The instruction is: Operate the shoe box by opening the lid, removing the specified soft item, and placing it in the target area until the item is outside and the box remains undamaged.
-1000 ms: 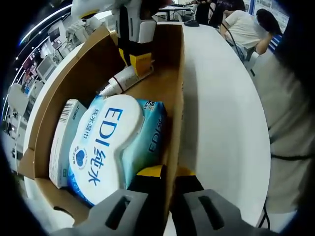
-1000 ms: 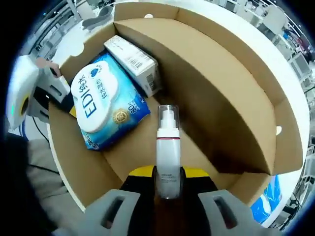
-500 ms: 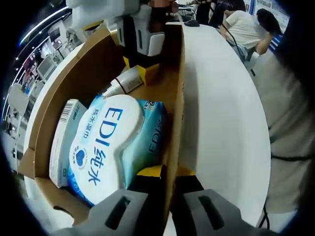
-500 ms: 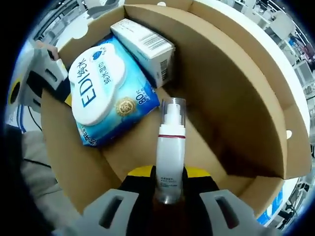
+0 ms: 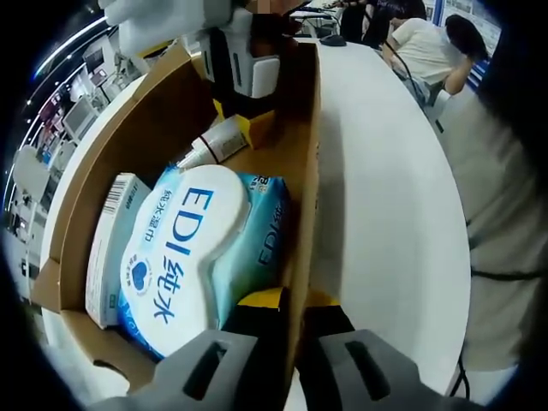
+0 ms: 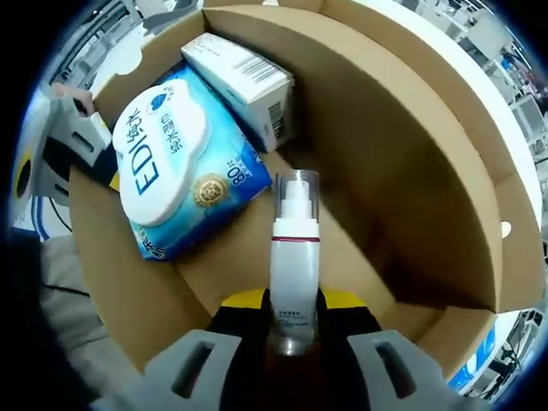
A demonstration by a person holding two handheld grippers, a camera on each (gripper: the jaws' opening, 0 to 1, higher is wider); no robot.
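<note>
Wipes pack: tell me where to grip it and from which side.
Grip the wipes pack across its soft blue edges, not the rigid white lid, coming from above through the open box top. It lies flat, lid up, with a small carton beside one long side; the end near the bottle looks freer.

Open shoe box (image 6: 402, 163) on a white table (image 5: 385, 223), wipes pack (image 6: 175, 175) inside at frame left, small carton (image 6: 244, 86) behind it, pump bottle (image 6: 293, 257) at lower centre between the right gripper's (image 6: 291, 342) jaws
</note>
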